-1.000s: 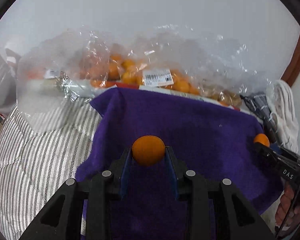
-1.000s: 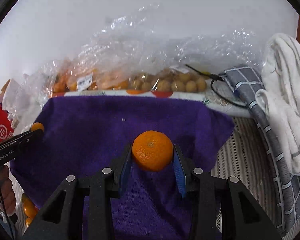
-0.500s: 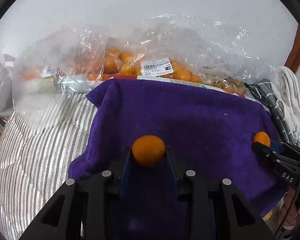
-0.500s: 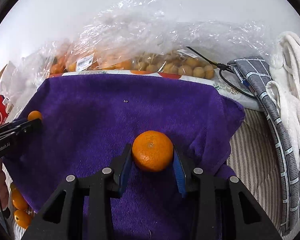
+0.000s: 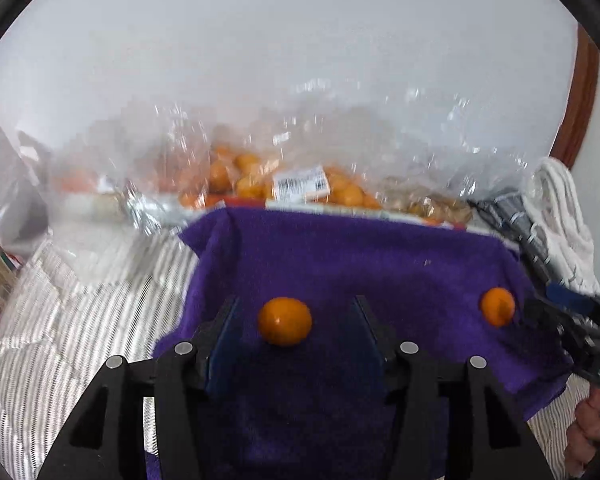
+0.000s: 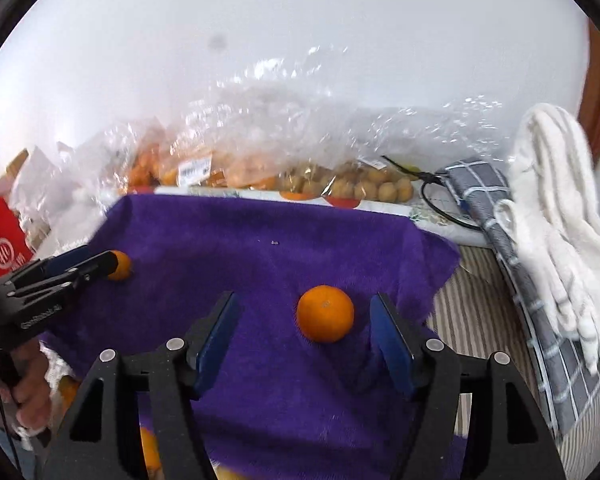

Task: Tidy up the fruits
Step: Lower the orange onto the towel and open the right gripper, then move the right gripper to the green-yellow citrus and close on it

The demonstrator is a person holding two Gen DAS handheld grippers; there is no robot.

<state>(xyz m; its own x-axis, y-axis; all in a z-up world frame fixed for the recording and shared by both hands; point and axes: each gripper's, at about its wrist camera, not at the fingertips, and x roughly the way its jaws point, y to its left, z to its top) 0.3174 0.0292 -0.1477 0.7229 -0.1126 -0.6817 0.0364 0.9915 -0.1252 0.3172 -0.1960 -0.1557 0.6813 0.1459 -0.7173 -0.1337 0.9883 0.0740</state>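
A small orange fruit (image 5: 285, 321) lies on the purple towel (image 5: 340, 256) between the spread fingers of my left gripper (image 5: 296, 320), which is open and not touching it. A larger mandarin (image 6: 325, 319) lies on the same towel (image 6: 260, 240) between the spread fingers of my right gripper (image 6: 304, 320), also open. The mandarin shows at the right in the left wrist view (image 5: 497, 306), with the right gripper's tip beside it. The small fruit shows at the left in the right wrist view (image 6: 119, 265), by the left gripper's tip.
Clear plastic bags of orange fruit (image 5: 260, 180) and brownish round fruit (image 6: 364, 184) lie along the wall behind the towel. A white towel (image 6: 556, 208) and a grey checked cloth (image 6: 500, 216) lie at the right. Striped bedding (image 5: 80, 320) is at the left. A red package (image 6: 4, 240) is at far left.
Both grippers have opened and let go of their fruits, which now rest on the purple towel. Both were shut on them in the earlier frames.
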